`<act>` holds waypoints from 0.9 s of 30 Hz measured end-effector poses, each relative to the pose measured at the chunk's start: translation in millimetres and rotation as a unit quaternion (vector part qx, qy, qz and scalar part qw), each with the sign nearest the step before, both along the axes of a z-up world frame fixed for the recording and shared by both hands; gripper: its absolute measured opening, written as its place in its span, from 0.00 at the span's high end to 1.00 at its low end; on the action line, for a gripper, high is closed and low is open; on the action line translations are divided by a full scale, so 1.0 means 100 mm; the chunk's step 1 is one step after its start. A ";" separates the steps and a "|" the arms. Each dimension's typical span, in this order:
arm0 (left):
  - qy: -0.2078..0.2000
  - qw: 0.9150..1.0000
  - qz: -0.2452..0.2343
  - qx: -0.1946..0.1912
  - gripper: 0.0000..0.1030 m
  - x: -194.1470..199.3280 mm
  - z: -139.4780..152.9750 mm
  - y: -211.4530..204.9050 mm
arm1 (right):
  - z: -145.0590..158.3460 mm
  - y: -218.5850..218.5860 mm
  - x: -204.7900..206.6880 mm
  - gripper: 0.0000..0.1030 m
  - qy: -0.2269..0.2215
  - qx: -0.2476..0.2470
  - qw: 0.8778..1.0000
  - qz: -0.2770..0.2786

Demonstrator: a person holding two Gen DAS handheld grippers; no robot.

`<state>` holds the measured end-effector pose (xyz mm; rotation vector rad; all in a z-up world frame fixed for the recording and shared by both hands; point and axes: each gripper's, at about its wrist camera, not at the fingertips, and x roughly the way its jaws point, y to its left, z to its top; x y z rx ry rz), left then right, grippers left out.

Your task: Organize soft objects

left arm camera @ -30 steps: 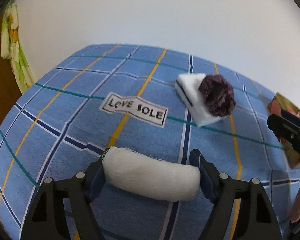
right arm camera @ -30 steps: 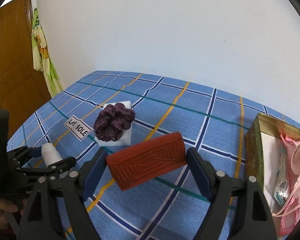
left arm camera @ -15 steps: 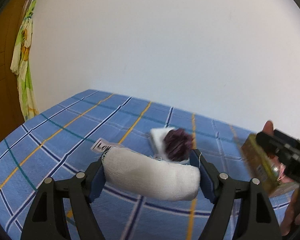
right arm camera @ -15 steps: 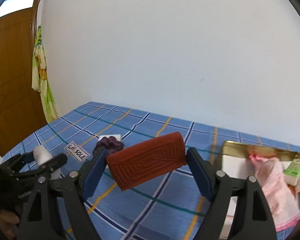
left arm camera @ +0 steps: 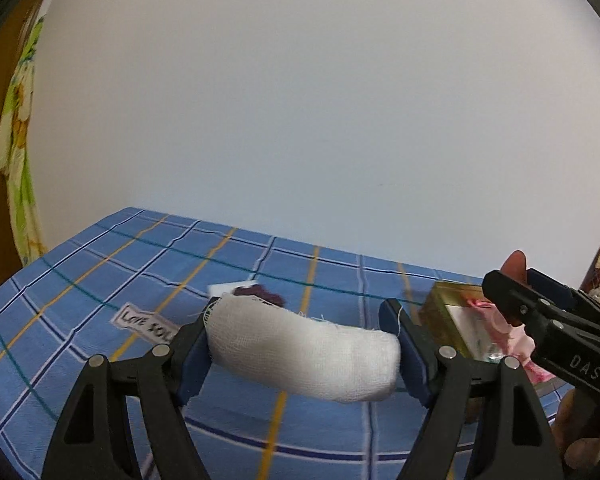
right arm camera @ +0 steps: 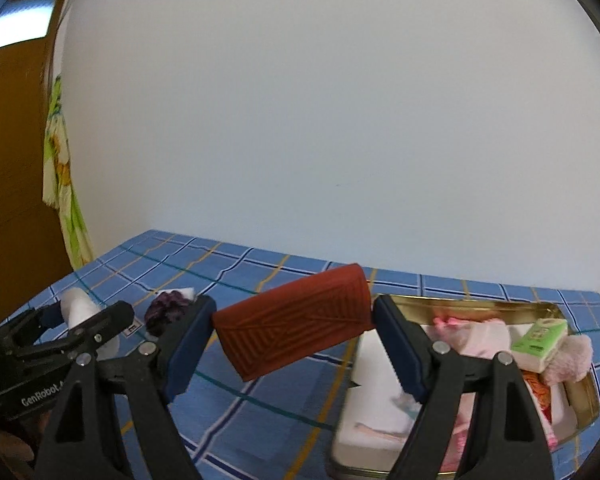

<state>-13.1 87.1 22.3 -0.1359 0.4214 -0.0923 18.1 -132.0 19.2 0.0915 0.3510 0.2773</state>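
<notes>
Left gripper [left arm camera: 303, 354] clenched end-to-end on gauze roll [left arm camera: 300, 354], held up left of gold tin [right arm camera: 472, 306]. Right gripper [right arm camera: 293, 344] clamps red pouch [right arm camera: 296, 322] beside tin's left rim. Both look light, squashy (pinching the ends suits them).

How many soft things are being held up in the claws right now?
2. The white gauze roll is squeezed in the left claw, and the red pouch is squeezed in the right claw, beside the gold tin.
</notes>
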 end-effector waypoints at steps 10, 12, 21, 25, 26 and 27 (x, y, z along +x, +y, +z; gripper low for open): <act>-0.008 0.999 -0.038 0.010 0.23 0.06 0.10 -0.51 | 0.02 -0.52 -0.06 0.20 -0.010 0.010 0.999 -0.051; -0.011 0.999 -0.048 0.014 0.23 0.07 0.12 -0.64 | 0.01 -0.62 -0.07 0.20 -0.010 0.012 0.998 -0.059; -0.017 0.995 -0.086 0.037 0.23 0.08 0.20 -1.16 | -0.01 -1.12 -0.10 0.20 -0.011 0.025 0.995 -0.100; -0.015 0.994 -0.103 0.042 0.23 0.10 0.19 -1.36 | -0.04 -1.31 -0.10 0.20 -0.008 0.027 0.992 -0.122; -0.015 0.993 -0.107 0.044 0.23 0.11 0.19 -1.42 | -0.05 -1.37 -0.10 0.20 -0.007 0.028 0.991 -0.127; -0.014 0.993 -0.108 0.045 0.23 0.11 0.19 -1.46 | -0.06 -1.41 -0.09 0.20 -0.007 0.028 0.991 -0.131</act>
